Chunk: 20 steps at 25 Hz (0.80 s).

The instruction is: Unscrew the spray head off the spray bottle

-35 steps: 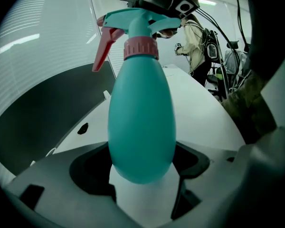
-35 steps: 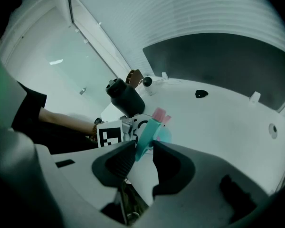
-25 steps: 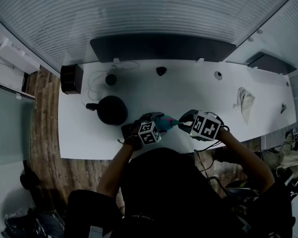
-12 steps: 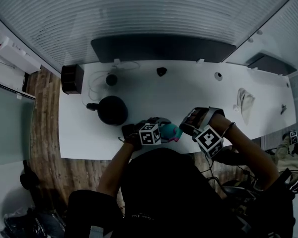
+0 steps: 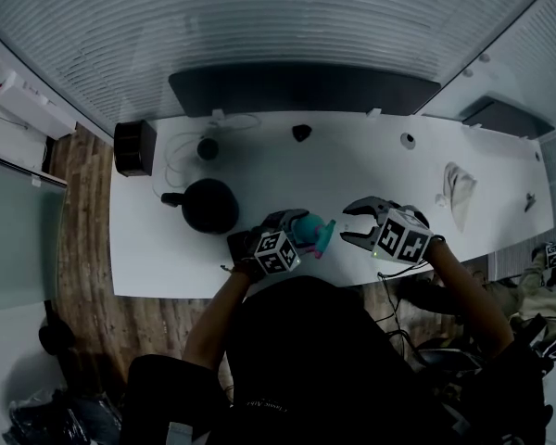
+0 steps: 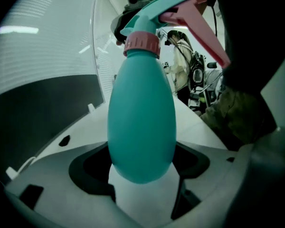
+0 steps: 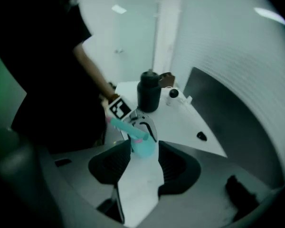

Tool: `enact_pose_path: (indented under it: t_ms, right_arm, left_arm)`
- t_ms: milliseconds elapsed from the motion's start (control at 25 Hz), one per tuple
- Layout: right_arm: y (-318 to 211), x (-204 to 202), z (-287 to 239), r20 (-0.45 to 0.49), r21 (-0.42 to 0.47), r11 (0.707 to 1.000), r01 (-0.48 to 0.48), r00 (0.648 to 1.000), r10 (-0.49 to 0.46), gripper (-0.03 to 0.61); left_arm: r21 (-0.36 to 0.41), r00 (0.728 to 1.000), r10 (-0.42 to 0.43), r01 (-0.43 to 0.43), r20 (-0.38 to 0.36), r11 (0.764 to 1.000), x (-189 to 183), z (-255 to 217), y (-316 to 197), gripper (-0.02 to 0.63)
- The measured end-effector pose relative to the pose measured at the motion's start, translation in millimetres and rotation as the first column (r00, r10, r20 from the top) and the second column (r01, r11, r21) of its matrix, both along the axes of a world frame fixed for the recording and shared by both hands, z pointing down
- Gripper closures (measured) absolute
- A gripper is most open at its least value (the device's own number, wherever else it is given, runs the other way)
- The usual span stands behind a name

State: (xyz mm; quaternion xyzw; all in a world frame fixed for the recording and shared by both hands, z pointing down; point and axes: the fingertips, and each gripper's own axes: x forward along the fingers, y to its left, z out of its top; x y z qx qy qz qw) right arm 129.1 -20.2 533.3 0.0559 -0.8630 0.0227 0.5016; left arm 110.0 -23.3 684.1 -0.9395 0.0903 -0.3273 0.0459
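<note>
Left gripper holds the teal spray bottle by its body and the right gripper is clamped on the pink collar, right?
Not quite: the right gripper is open, jaws just opened with nothing between them, clear of the pink collar, as the head view shows. The left gripper does hold the teal spray bottle by its body.

Head view: the spray bottle is mostly covered by the left claw, and the desk's near edge is hidden under the person's head. The small dark bit near the far edge can't really be identified, way too tiny.
</note>
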Motion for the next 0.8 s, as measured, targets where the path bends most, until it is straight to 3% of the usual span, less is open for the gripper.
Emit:
enact_pose_path:
  t_ms: [40, 80, 160, 200, 240, 280, 440, 800]
  right_arm:
    - [0, -4, -2, 0.074, -0.138, 0.981, -0.133, 0.987, 0.144, 0.405]
    - [0, -8, -3, 0.128, -0.292, 0.926, -0.241, 0.949, 0.287, 0.405]
    - [0, -18, -5, 0.166, -0.557, 0.748, -0.359, 0.835, 0.525, 0.405]
    - [-1, -21, -4, 0.152, -0.630, 0.671, -0.391, 0.785, 0.601, 0.405]
    - [-2, -20, -1, 0.126, -0.657, 0.626, -0.421, 0.757, 0.641, 0.405]
    - [-2, -18, 3, 0.097, -0.651, 0.612, -0.449, 0.751, 0.654, 0.405]
    - [1, -13, 16, 0.026, -0.584, 0.641, -0.498, 0.778, 0.628, 0.405]
    - [-4, -31, 16, -0.037, -0.627, 0.575, -0.525, 0.757, 0.652, 0.407]
  left_arm:
    - [0.058, 0.999, -0.042, 0.041, 0.031, 0.998, -5, 0, -9, 0.239]
    - [0.115, 0.994, -0.082, 0.074, 0.066, 0.991, -9, 1, -18, 0.240]
    - [0.189, 0.983, -0.138, 0.113, 0.123, 0.975, -18, -2, -29, 0.239]
    - [0.204, 0.978, -0.156, 0.126, 0.138, 0.971, -20, -6, -31, 0.239]
    - [0.212, 0.975, -0.172, 0.139, 0.143, 0.967, -21, -8, -34, 0.239]
    - [0.216, 0.972, -0.185, 0.152, 0.145, 0.965, -22, -8, -35, 0.239]
    - [0.203, 0.964, -0.222, 0.190, 0.147, 0.961, -24, -7, -38, 0.239]
    - [0.221, 0.936, -0.240, 0.185, 0.257, 0.958, -28, 11, -39, 0.239]
